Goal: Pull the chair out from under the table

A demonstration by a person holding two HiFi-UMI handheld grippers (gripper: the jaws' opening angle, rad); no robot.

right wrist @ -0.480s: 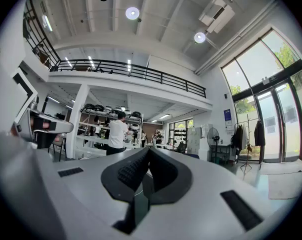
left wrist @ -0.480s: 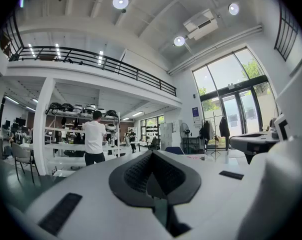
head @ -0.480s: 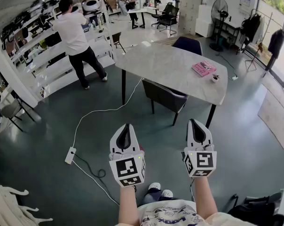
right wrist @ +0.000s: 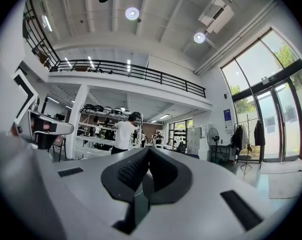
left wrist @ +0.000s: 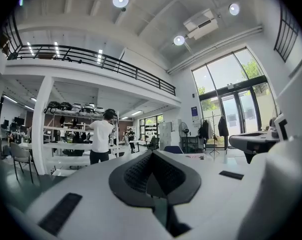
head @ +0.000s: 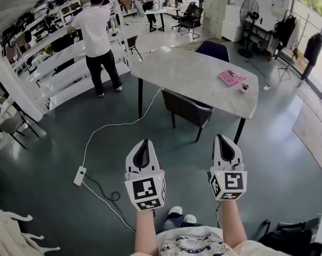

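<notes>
The table (head: 193, 73), a pale marble-patterned top on dark legs, stands in the middle of a grey-green floor (head: 54, 143). The chair (head: 186, 106), dark and padded, sits tucked under the table's near long edge, its backrest just outside the edge and its seat beneath the top. A second chair (head: 213, 49), dark blue, stands at the table's far side. On the table, toward its right end, lie a pink book (head: 231, 77) and, just beside it nearer the corner, a small white pot (head: 244, 88). The left gripper (head: 144, 145) and the right gripper (head: 222, 140) hang level in the air on the near side of the table, well apart from the chair and pointing toward it, side by side with a gap between them. In each gripper view the dark ribbed pads (left wrist: 136, 171) meet at the tip with nothing between them, so both tools are fully closed and carry nothing. A white cable (head: 118, 126) runs across the floor from under the table's left end to a power strip (head: 79, 175) lying left of the left gripper. Beyond the table's left end a person in a white shirt (head: 97, 36) stands facing white shelving (head: 59, 68). A standing fan (head: 249, 9) is past the table's far right corner.
</notes>
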